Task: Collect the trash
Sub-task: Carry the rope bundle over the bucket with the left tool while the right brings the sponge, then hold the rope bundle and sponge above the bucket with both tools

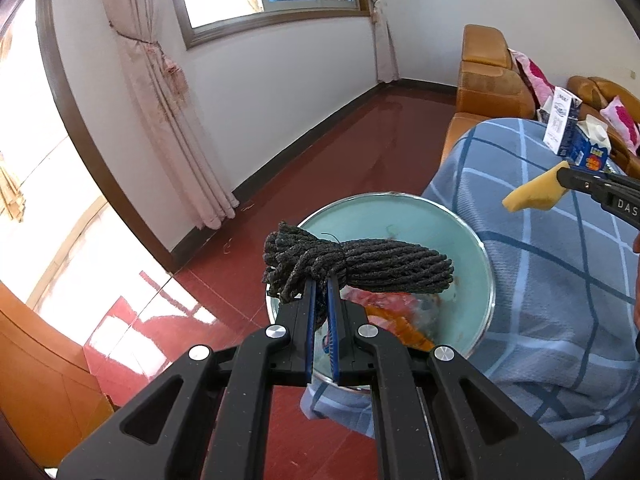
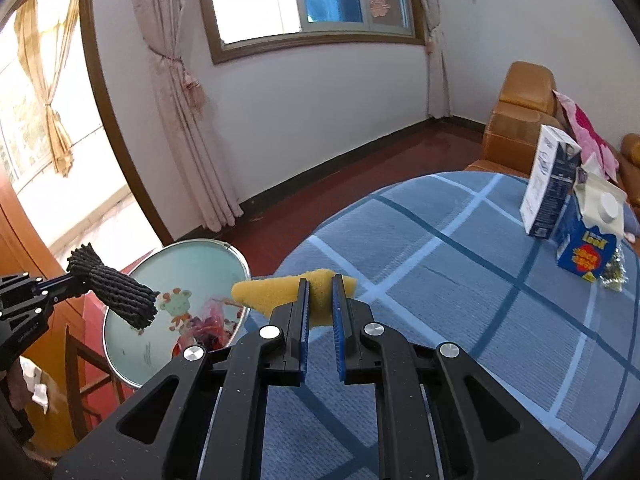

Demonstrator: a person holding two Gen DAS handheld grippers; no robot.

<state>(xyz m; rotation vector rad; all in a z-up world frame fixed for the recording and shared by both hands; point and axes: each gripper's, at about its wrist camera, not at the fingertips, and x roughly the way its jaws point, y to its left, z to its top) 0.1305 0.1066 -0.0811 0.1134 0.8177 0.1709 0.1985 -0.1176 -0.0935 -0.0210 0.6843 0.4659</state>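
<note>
Rope bundle, long axis lying left to right, hangs over the teal basin, pinched by the left gripper fingers. Right gripper fingers clamp a yellow sponge, lying crosswise, above the table edge.

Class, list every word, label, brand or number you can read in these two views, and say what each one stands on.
"DAS": white letters on the right gripper, cut off at the picture's edge.
Tall white and blue carton: print too small to read.
Blue carton with white cap: yellow letters and a red and yellow badge, too blurred to read.
Pale green bin: a cartoon figure, no words.
</note>
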